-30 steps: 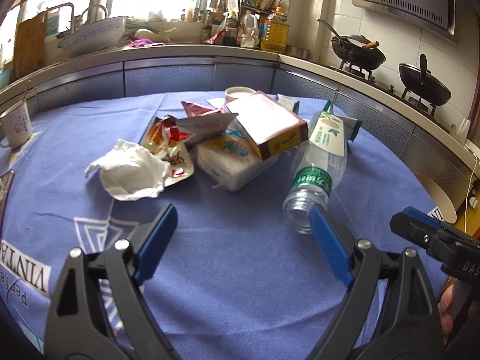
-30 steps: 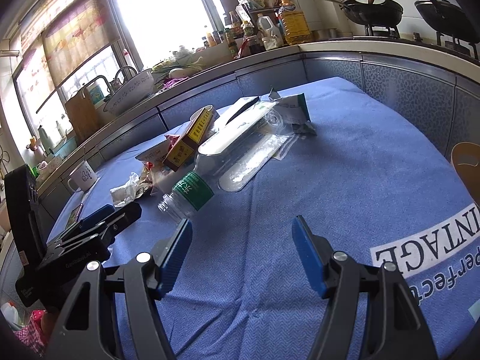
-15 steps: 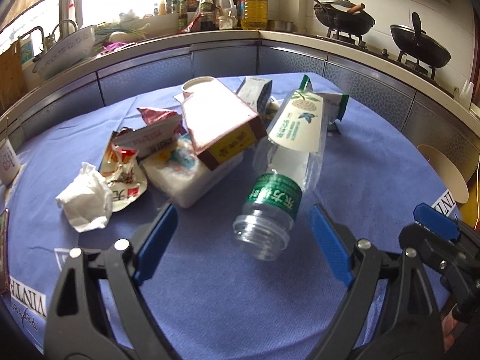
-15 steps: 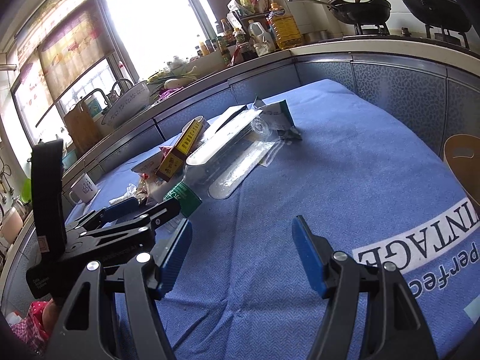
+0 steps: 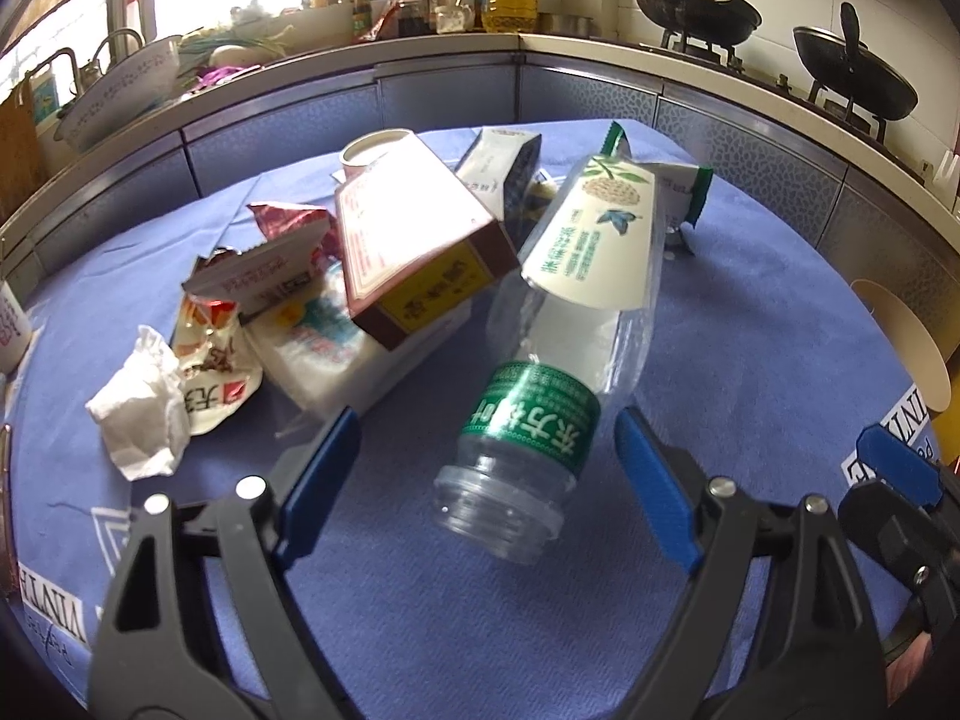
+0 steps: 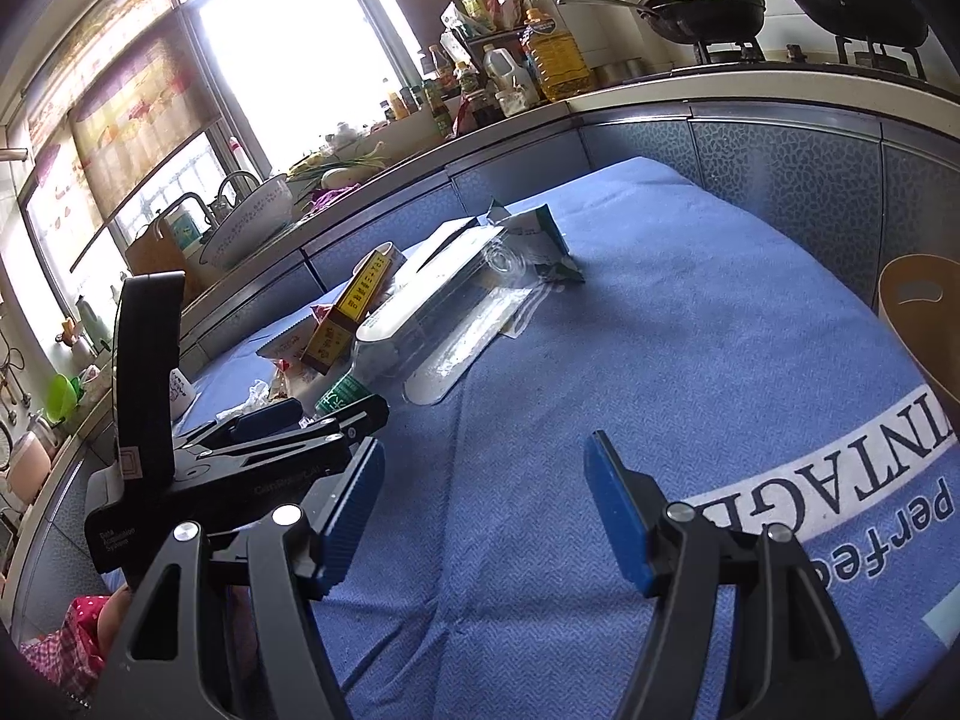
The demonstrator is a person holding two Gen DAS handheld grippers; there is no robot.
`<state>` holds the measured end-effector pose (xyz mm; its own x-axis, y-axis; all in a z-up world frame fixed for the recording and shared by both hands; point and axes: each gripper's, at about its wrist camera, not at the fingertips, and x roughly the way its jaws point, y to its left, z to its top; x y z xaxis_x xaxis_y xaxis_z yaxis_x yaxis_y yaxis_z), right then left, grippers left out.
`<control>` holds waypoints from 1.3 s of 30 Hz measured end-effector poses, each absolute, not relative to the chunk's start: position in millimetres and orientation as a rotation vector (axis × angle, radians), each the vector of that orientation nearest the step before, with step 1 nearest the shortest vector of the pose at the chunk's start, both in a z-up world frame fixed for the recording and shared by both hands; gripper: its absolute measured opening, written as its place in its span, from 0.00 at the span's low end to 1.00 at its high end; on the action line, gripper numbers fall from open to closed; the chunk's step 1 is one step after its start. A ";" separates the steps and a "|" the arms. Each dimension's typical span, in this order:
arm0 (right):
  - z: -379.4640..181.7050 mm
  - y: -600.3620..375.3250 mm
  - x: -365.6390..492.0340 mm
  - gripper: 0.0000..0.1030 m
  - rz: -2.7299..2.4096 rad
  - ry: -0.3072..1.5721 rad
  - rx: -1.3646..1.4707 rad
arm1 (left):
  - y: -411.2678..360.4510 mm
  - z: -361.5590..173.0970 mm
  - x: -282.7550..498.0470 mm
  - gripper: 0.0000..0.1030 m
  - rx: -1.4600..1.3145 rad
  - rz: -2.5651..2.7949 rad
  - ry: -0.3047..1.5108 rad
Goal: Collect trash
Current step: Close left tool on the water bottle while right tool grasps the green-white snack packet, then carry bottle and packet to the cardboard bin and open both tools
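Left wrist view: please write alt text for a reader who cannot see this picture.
The left gripper, jaws open, frames the neck of an empty plastic bottle that lies uncapped on a blue tablecloth. Behind it sit a brown and yellow carton, snack wrappers and a crumpled tissue. A kitchen counter with woks curves behind.

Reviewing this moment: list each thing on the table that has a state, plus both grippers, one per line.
Plastic bottle: lying on its side, uncapped, neck between the open left gripper's fingers, not pinched.
Cardboard box: tilted, leaning on the pile.
Tissue: crumpled.
Snack wrapper: torn open, flattened.
Left gripper: open, jaws just closing.
Right gripper: open, empty, above bare tablecloth.
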<state>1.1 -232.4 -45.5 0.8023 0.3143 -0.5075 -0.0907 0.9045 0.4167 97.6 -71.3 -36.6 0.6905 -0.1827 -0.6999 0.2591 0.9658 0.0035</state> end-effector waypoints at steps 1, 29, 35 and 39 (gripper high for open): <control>-45.5 -232.6 0.9 0.66 0.223 0.603 0.388 | -73.0 -36.7 98.6 0.77 0.111 -0.248 0.774; -19.3 -238.5 86.0 0.66 0.255 0.622 0.294 | -0.6 -58.1 24.8 0.45 0.081 -0.331 0.888; -34.5 -243.2 152.3 0.66 0.290 0.759 0.425 | 9.8 -40.2 31.6 0.81 0.018 -0.287 0.837; -57.4 -239.9 167.3 0.60 0.283 0.837 0.527 | -1.2 -34.0 35.8 0.66 0.056 -0.301 0.823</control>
<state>167.3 -239.9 -57.4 0.6428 0.4377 -0.6287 -0.0339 0.8361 0.5475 35.8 -1.2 -34.0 0.6402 -0.2426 -0.7289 0.2858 0.9559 -0.0671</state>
